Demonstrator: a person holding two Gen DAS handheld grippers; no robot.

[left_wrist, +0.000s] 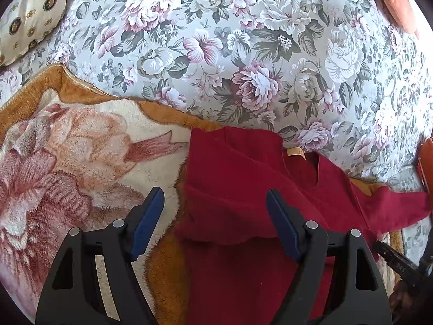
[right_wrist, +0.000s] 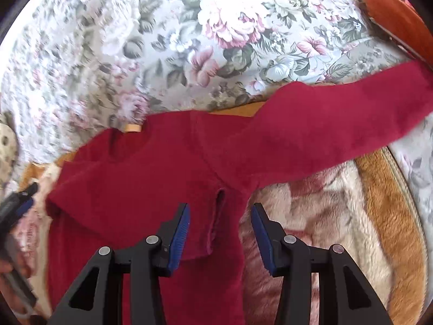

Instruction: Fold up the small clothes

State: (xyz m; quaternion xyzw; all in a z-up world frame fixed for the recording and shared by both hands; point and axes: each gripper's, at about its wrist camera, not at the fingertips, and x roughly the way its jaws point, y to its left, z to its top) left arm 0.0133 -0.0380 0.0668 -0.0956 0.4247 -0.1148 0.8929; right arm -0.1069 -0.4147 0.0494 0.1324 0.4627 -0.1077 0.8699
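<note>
The red top point(right_wrist: 151, 178) lay on the blanket point(right_wrist: 319, 216) half folded, one sleeve point(right_wrist: 338, 113) still stretched out, while the left gripper point(left_wrist: 215, 208) and right gripper point(right_wrist: 220, 222) hovered wide open, holding nothing.

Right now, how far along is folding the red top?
Early. One sleeve of the red top already lies folded across its body. Both the left gripper and right gripper are open, holding nothing. The other sleeve still stretches out, and the body is unfolded.
</note>
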